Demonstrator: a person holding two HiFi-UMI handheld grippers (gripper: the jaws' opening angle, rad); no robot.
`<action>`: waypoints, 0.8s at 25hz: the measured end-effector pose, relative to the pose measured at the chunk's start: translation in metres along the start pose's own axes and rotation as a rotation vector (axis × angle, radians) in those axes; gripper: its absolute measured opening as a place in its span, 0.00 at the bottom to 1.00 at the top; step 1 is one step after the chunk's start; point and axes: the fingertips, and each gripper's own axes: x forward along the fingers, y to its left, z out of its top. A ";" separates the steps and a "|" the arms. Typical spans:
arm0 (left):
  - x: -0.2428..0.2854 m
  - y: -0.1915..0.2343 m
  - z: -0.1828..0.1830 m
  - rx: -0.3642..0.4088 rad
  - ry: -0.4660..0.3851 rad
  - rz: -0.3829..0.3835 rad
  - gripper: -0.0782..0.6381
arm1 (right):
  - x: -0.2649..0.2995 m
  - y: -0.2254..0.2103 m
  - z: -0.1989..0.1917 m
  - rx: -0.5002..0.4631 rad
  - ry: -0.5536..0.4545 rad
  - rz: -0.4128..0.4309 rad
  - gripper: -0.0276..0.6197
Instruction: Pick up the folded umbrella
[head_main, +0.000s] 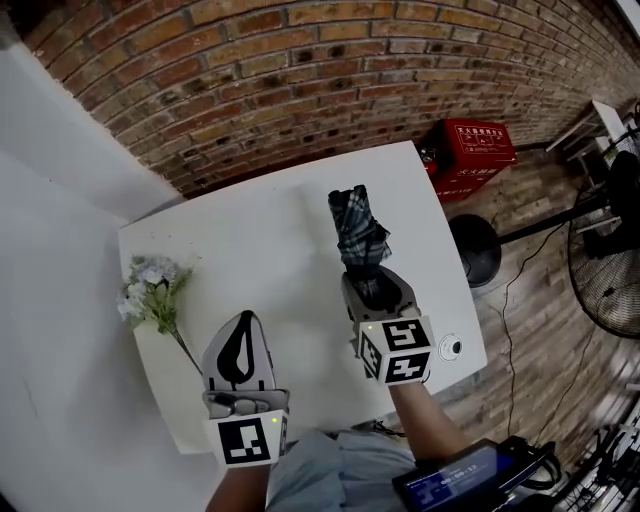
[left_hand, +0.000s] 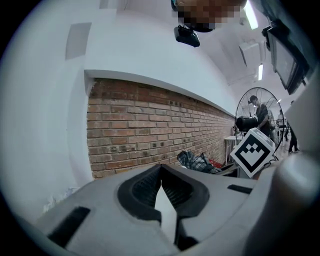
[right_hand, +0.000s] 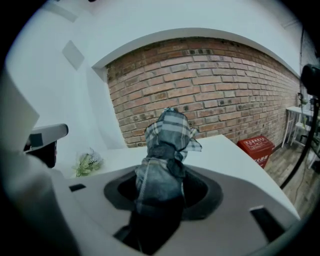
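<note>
Right gripper is clamped on the umbrella. Its grey moulded jaws pinch the dark lower end, and the plaid fabric bunches into soft creases just past the pads. The umbrella is a short, stubby bundle of blue-grey check cloth. It sticks out of the jaws toward 12 o'clock over the table, at about 3 o'clock from the table's centre. I can't tell whether its far end clears the top. Left gripper is at 7 o'clock, with its ribbed black pads pressed together at the tips. They hold nothing, and only a thin wedge of white tabletop shows behind them. The table is a smooth, matte white rectangle. A spray of pale artificial flowers with a thin stem lies at its 9 o'clock edge. A rough red brick wall runs along 12 o'clock. A red plastic crate sits on the wood-plank floor at 2 o'clock, and a wire-caged fan stands at 3 o'clock.
</note>
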 end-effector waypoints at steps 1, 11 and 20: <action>-0.002 -0.001 0.004 0.014 -0.016 0.000 0.12 | -0.004 0.001 0.003 -0.003 -0.012 0.004 0.34; -0.028 -0.028 0.035 0.065 -0.090 0.004 0.12 | -0.057 0.005 0.037 -0.052 -0.133 0.033 0.34; -0.056 -0.059 0.067 0.063 -0.151 0.011 0.12 | -0.119 0.007 0.063 -0.088 -0.242 0.054 0.34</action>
